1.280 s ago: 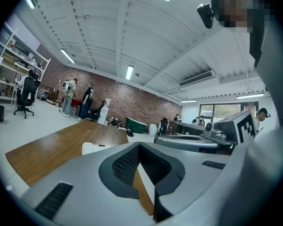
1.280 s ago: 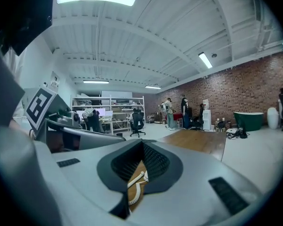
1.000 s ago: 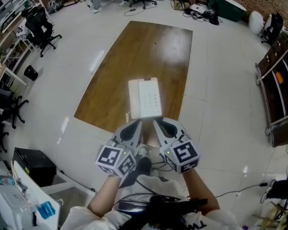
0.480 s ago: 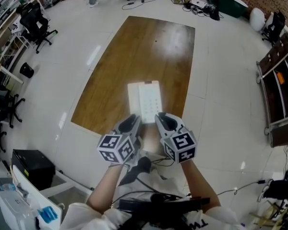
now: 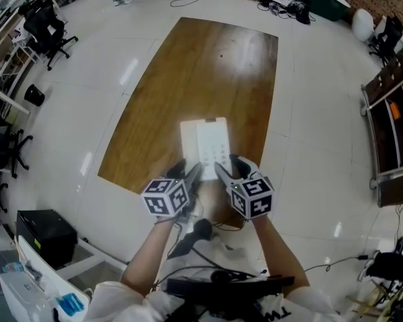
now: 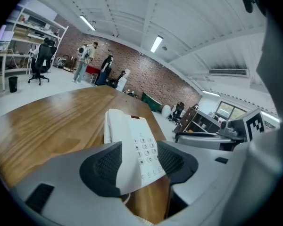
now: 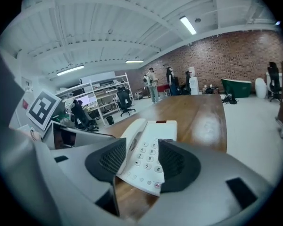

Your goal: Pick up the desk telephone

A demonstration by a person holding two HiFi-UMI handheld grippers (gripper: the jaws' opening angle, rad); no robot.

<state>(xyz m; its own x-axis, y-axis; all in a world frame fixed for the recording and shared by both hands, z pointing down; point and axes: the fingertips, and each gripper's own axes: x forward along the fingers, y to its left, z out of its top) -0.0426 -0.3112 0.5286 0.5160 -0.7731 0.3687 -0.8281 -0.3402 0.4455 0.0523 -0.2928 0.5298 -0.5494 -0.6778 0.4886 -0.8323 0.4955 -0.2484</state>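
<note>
Head view puts the phone (image 5: pixel 207 143) at lower centre, flat on the desk's (image 5: pixel 188 72) near end; left claw (image 5: pixel 190 174) and right claw (image 5: pixel 223 171) are opening, half wide, its near edge between each, unpressed; best seat both deeper, close together, lift level.

The desk telephone (image 5: pixel 205 143) lies on the table (image 5: pixel 188 72), at its near end and closer to its right edge, with the handset along the telephone's left side. Office chairs (image 5: pixel 43 29) stand on the floor left of the table, and a shelf unit (image 5: pixel 389 129) stands well apart on the right
</note>
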